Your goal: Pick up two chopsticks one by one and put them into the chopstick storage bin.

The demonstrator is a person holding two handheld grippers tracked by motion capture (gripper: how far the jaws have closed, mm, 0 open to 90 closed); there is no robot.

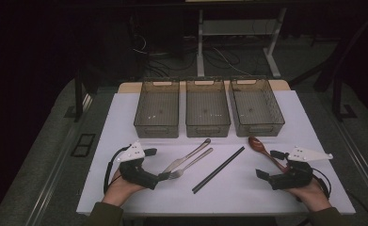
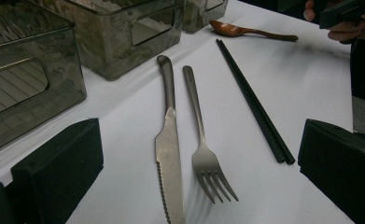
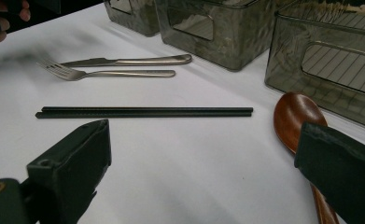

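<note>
With both jaws wide apart and holding nothing, the left gripper point(image 1: 154, 167) faced the knife point(image 2: 169, 144) and fork point(image 2: 203, 148) lying beside each other, so it probably had to close on one handle only, while the right gripper point(image 1: 270, 164) waited open over the wooden spoon point(image 3: 296, 116).

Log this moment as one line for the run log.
left tongs: open, by knife and fork | right tongs: open, by wooden spoon | chopsticks: on table | three bins: empty

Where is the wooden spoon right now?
In the high view, the wooden spoon lies on the table's right side, before the rightmost bin, by the right gripper.
</note>
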